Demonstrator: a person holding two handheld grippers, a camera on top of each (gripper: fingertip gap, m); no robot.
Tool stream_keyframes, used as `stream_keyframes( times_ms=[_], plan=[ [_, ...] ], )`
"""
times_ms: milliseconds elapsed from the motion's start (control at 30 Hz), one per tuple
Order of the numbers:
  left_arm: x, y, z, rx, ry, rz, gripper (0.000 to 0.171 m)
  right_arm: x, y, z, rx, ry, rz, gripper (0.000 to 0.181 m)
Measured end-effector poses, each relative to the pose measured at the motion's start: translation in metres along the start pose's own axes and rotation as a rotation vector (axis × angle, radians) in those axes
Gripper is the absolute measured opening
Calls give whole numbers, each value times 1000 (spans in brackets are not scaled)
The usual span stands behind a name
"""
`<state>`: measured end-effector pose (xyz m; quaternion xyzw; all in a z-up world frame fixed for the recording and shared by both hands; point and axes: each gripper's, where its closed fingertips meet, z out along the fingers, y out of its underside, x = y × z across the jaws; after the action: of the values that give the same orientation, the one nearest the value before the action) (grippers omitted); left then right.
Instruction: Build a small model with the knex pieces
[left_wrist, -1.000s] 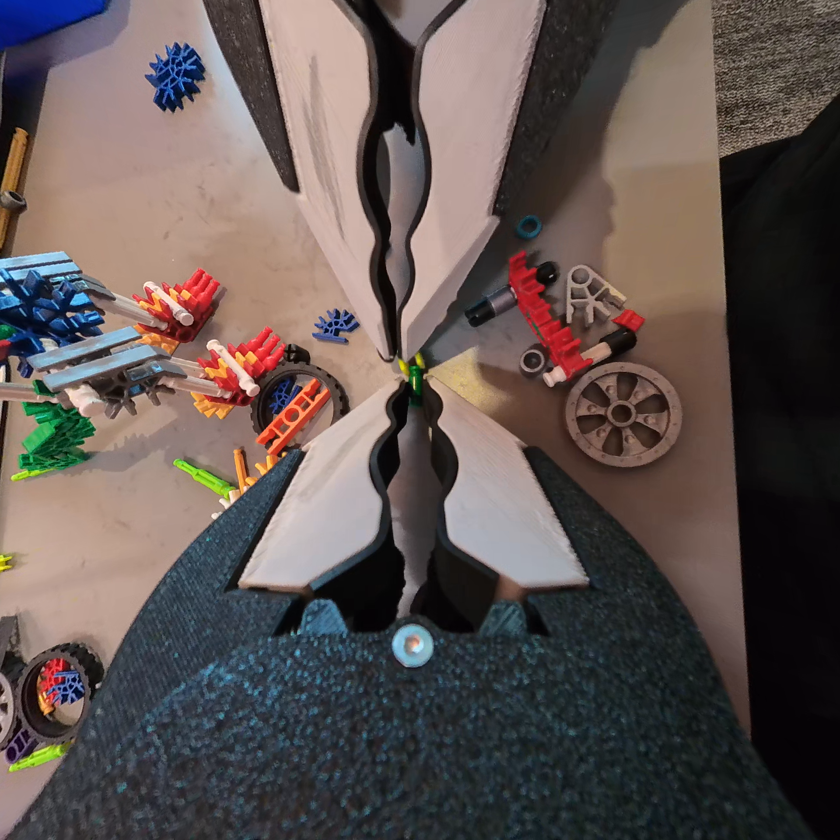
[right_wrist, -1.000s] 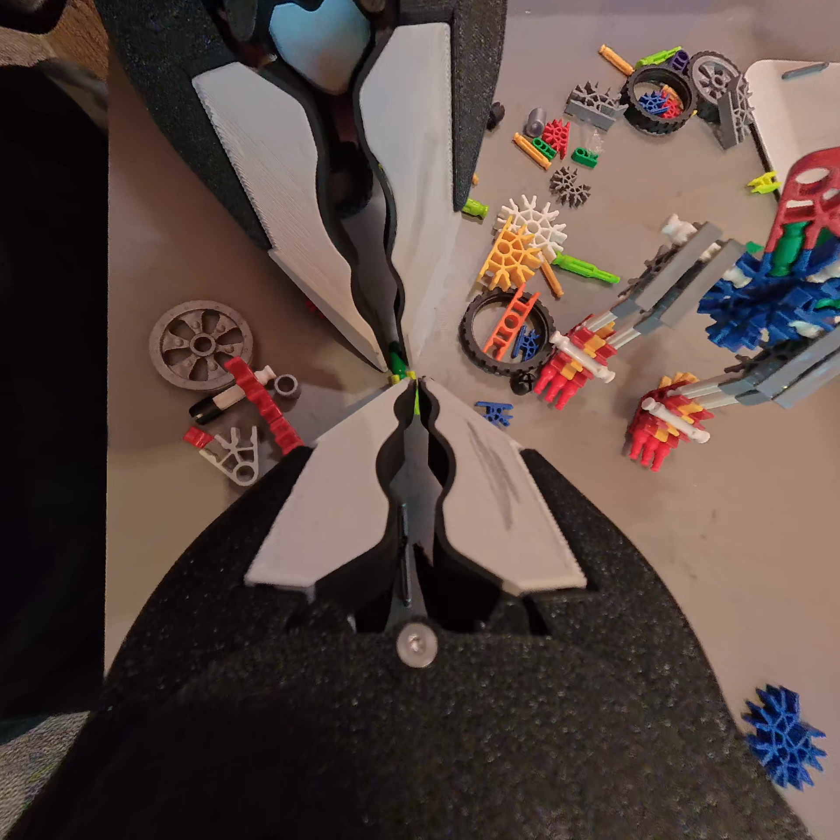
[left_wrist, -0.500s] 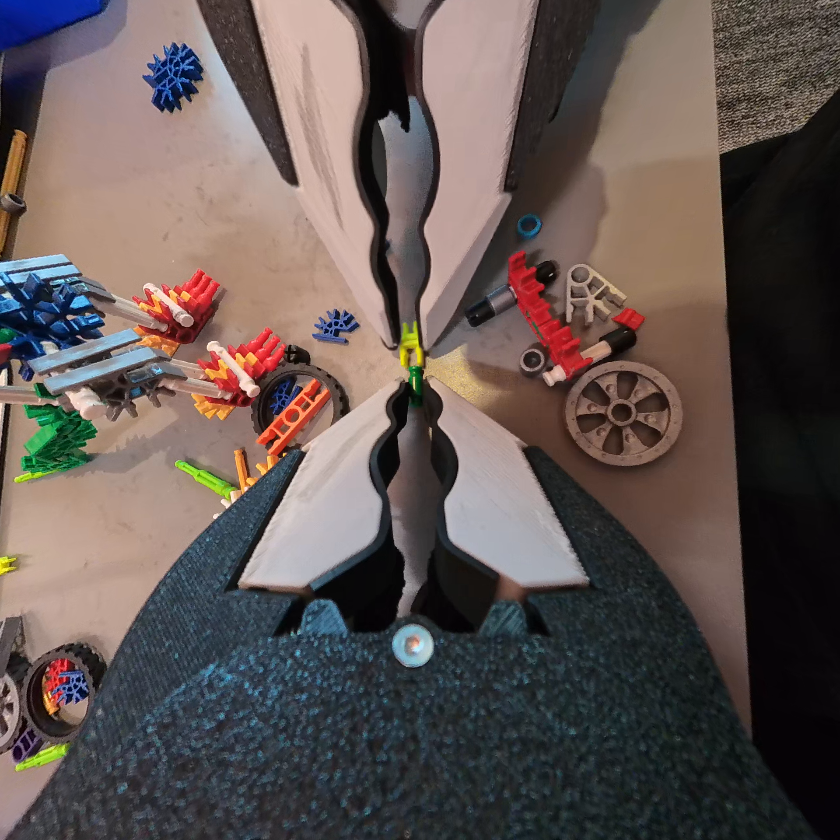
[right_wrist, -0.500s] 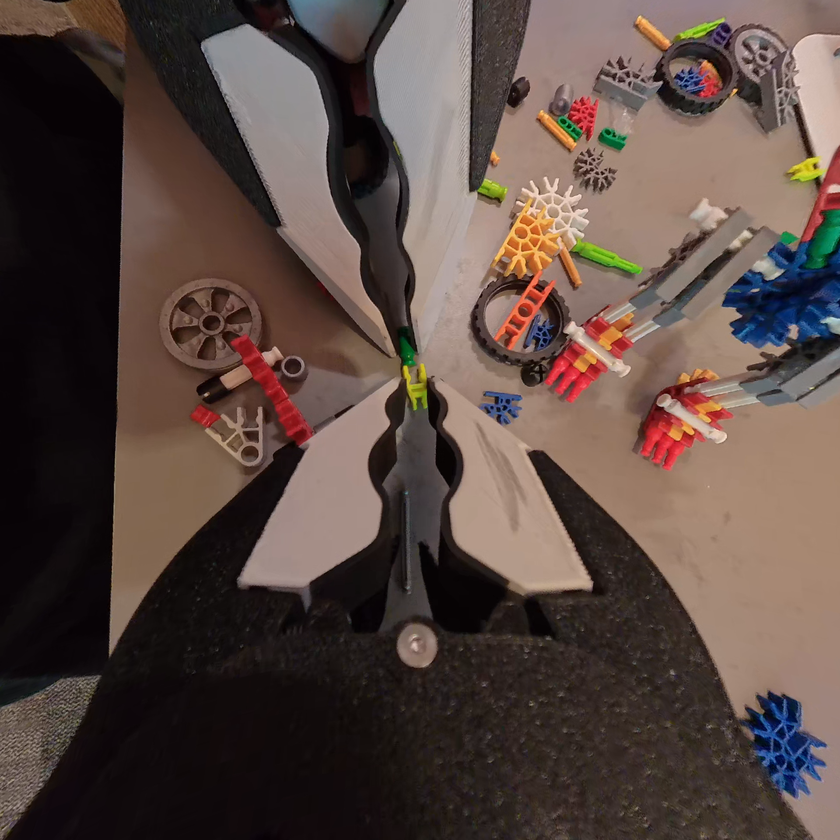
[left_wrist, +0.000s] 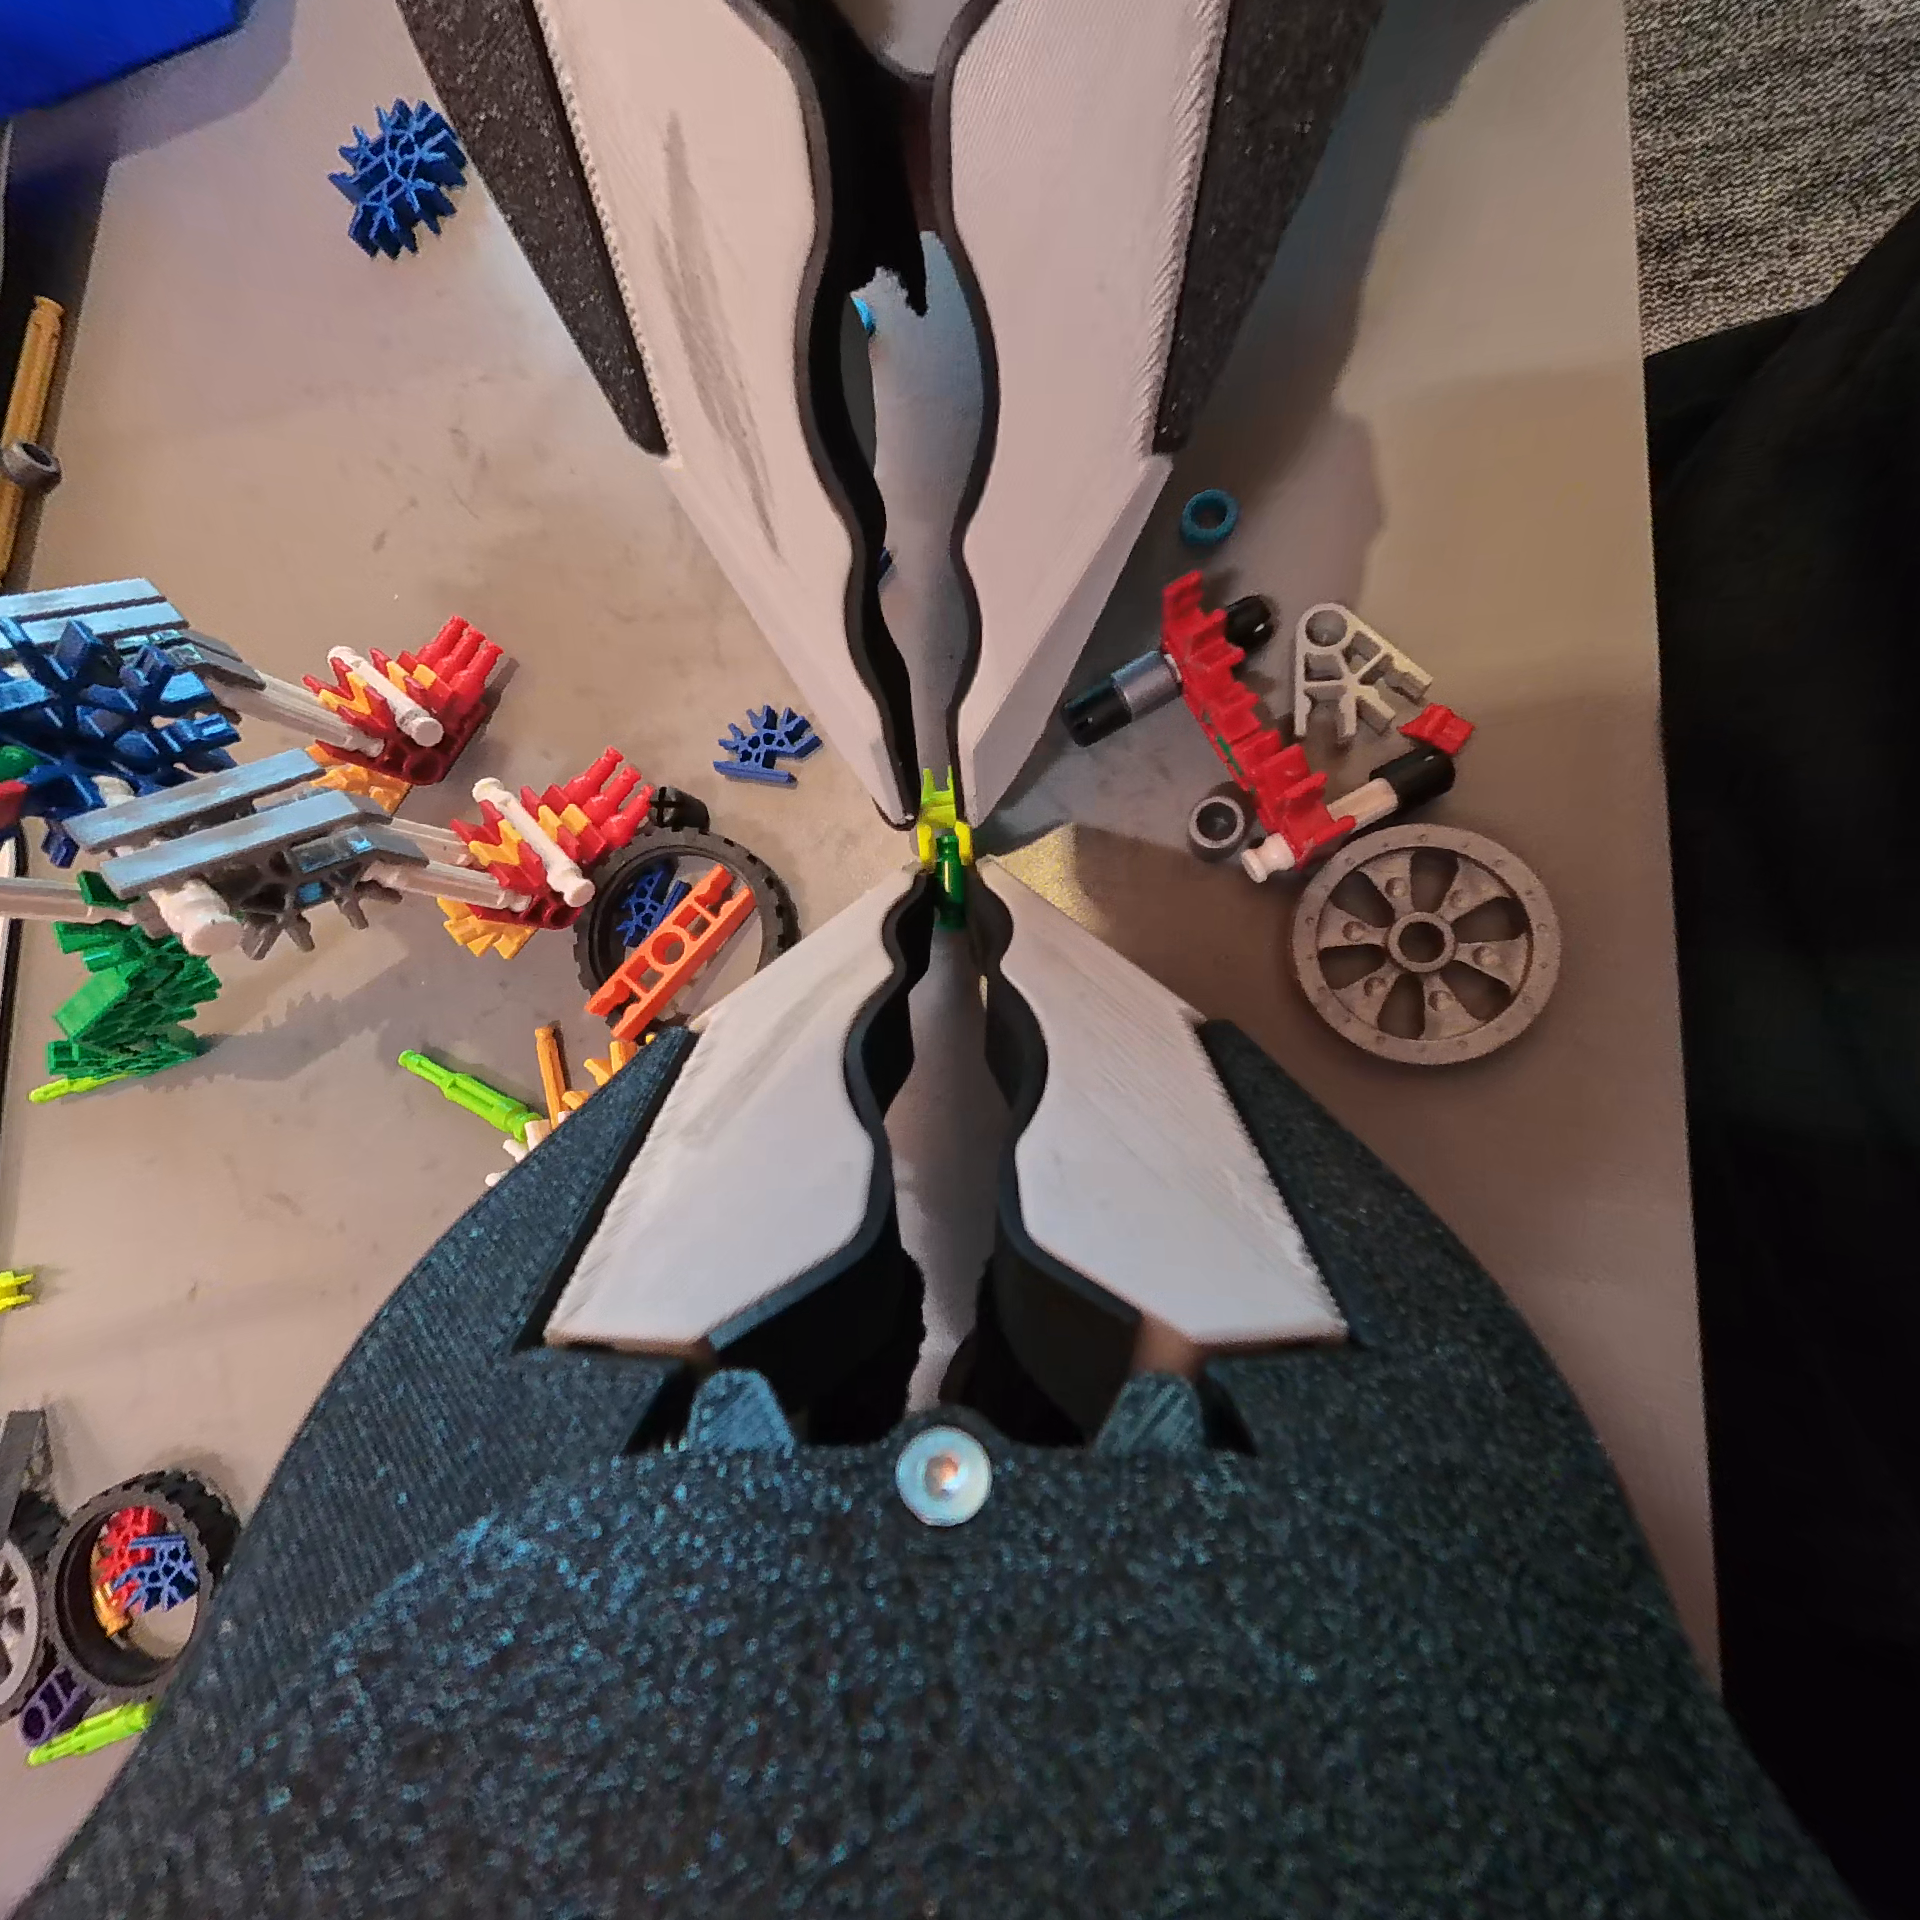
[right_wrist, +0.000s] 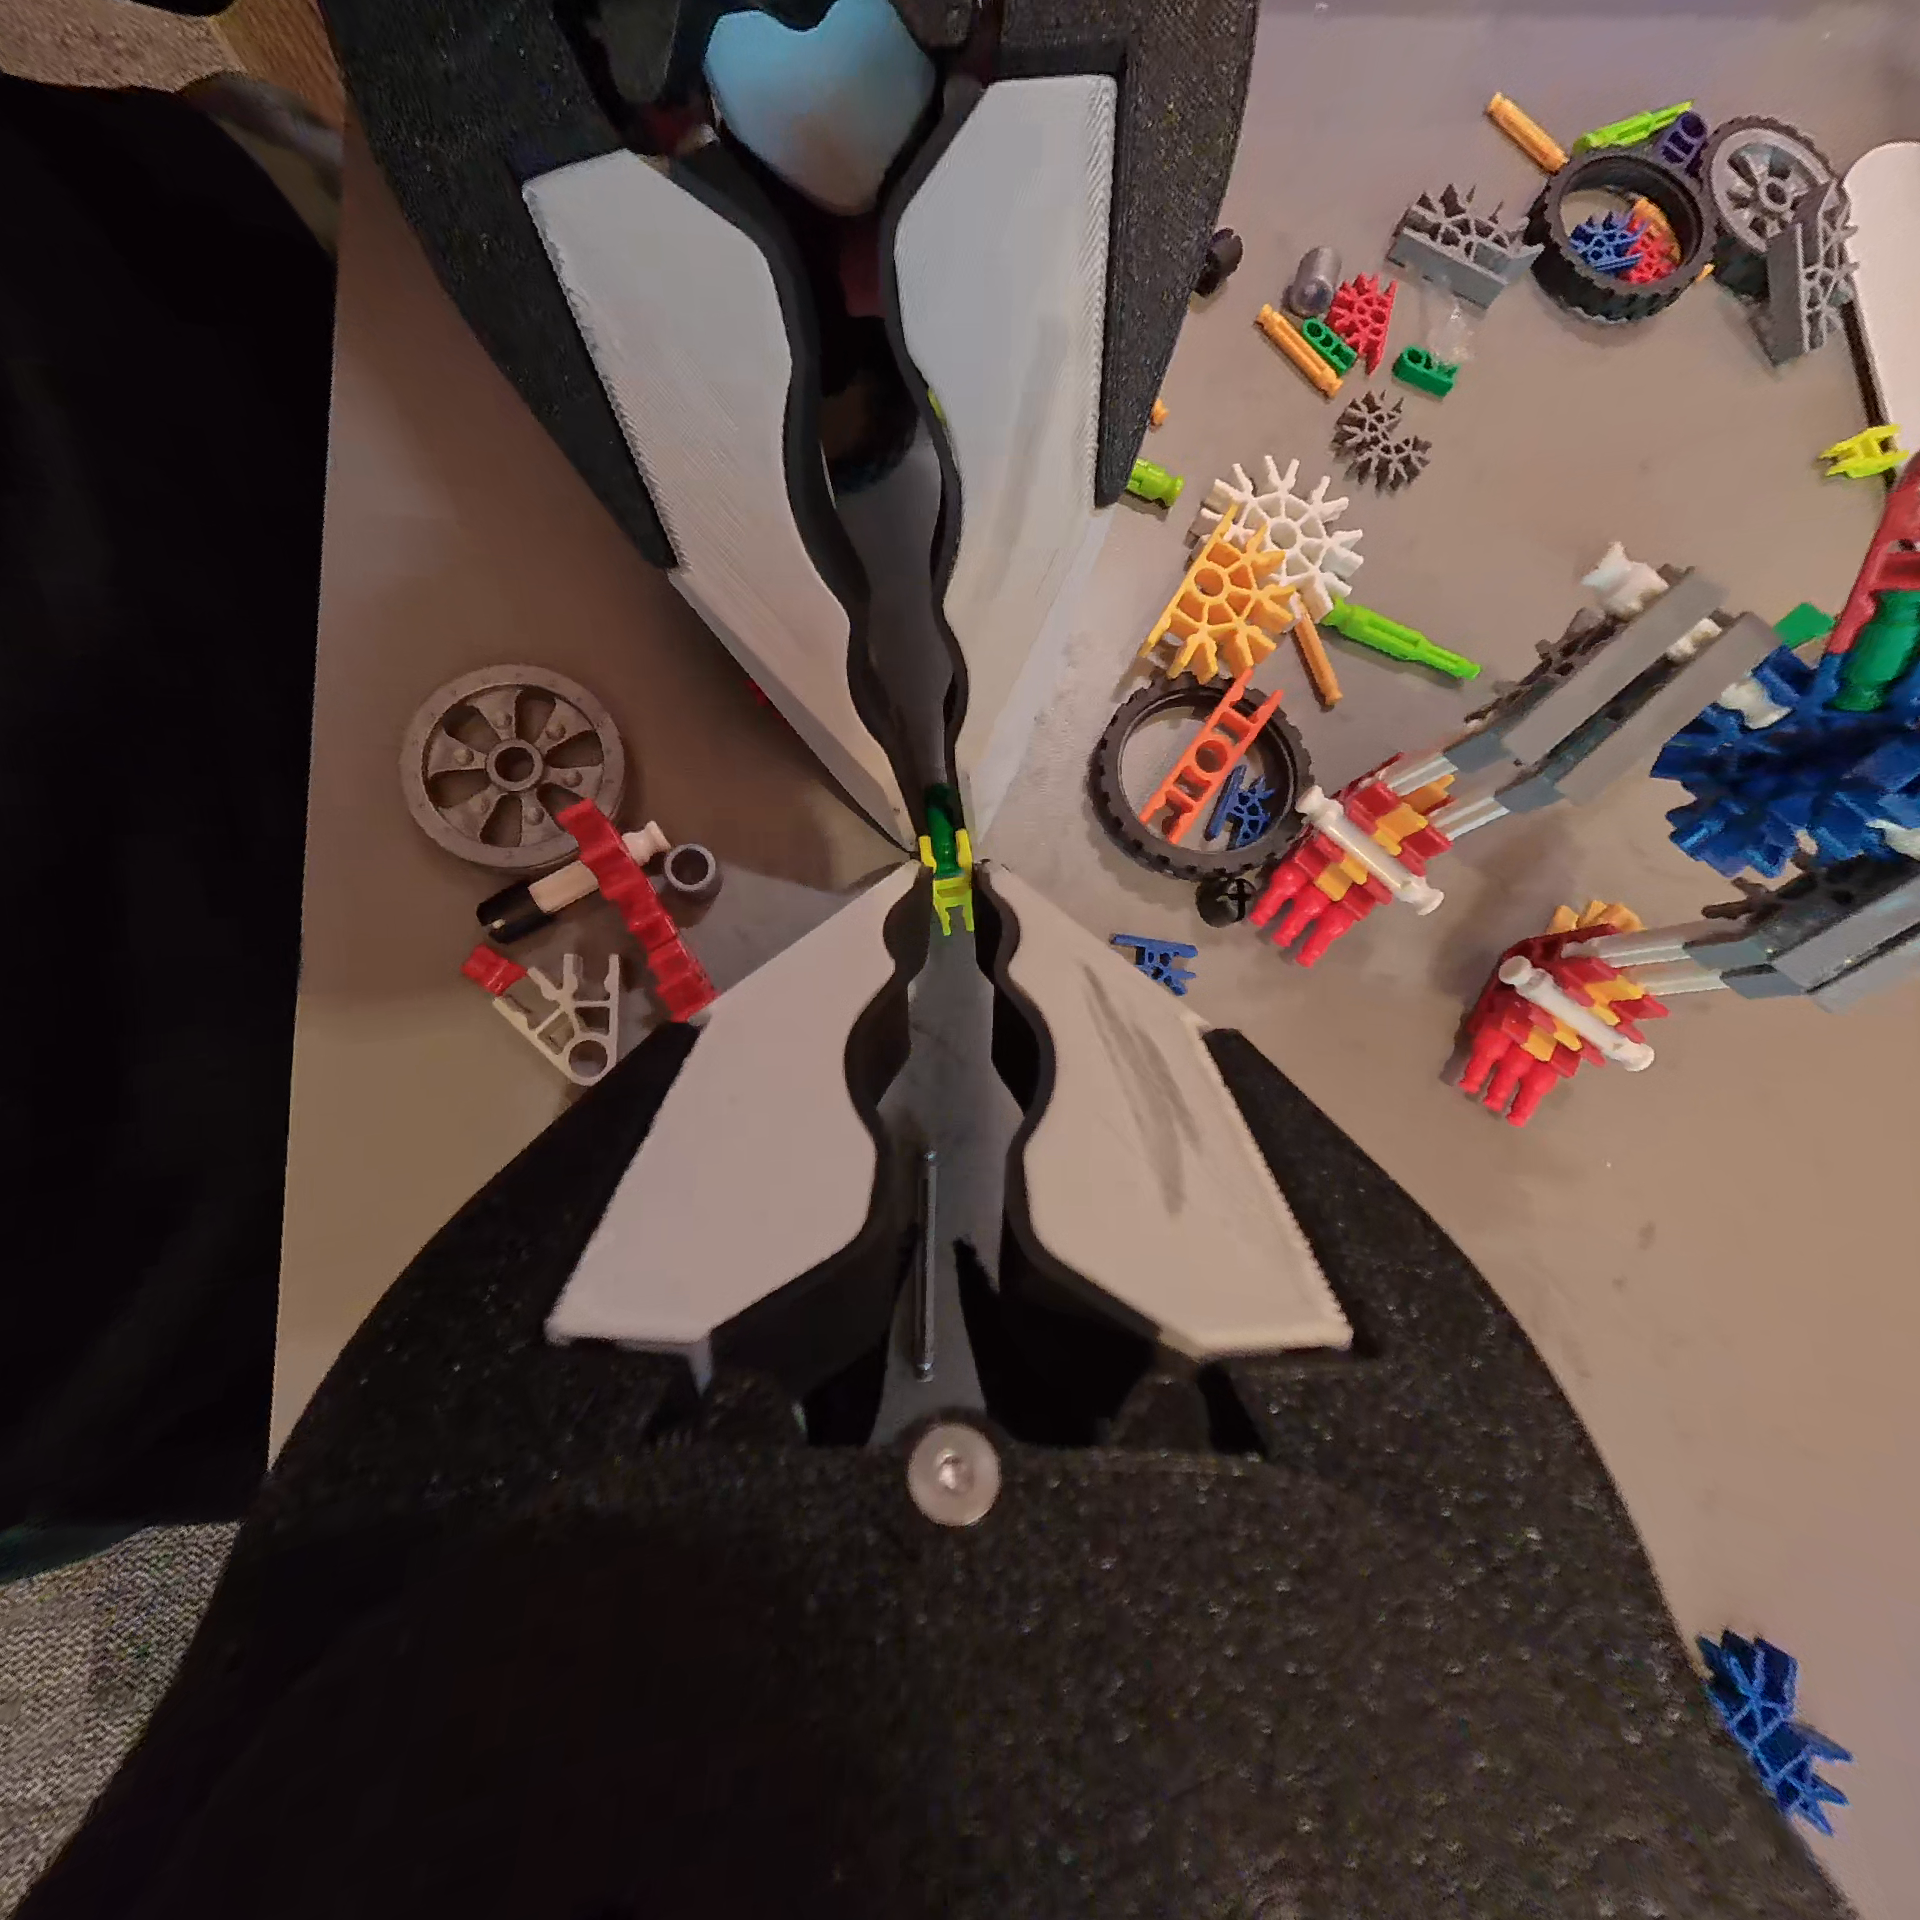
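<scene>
The yellow clip (left_wrist: 938, 805) and the green rod (left_wrist: 949, 878) are recorded at the centre of both views, end to end and overlapping, with the rod's tip seated between the clip's prongs; whether it is fully home cannot be told. Against the picture of half a second ago, the gap between the two sets of fingertips is noted to have narrowed and less of the clip is exposed; a second ago the tips stood closer again and both pieces were almost hidden. The green rod is clenched in the left gripper (left_wrist: 948, 896), which rises from the lower edge of the left wrist view with its jaws closed on the rod's lower part. The yellow clip is clenched in the right gripper (left_wrist: 932, 798), which descends from the top of that view, jaws likewise closed. In the right wrist view the order is reversed: the clip (right_wrist: 951, 902) is held just below centre and the rod (right_wrist: 940, 826) just above it. Both pieces are held clear above the table (left_wrist: 312, 468). To the right of centre in the left wrist view a red toothed strip (left_wrist: 1252, 727) and a grey spoked wheel (left_wrist: 1425, 943) are noted; left of centre, a black tyre (left_wrist: 597, 940) with an orange ladder piece (left_wrist: 670, 951) across it, a small blue connector (left_wrist: 767, 743), and, further left, a built model (left_wrist: 260, 810).
</scene>
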<state>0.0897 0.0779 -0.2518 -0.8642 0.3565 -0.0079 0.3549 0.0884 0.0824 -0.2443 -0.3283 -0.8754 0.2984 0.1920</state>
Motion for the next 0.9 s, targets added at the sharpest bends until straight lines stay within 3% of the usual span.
stream_keyframes(
  times_ms=[33,333,900],
  plan=[
    [0,0,0,0,0,-1,4,0,0,0,-6,1,-5,7],
    [0,0,0,-3,-1,0,4,-1,1,2,-100,-7,-38,6],
    [1,1,0,47,16,-62,4,-2,2,6,-307,-159,-50,6]
  ],
)
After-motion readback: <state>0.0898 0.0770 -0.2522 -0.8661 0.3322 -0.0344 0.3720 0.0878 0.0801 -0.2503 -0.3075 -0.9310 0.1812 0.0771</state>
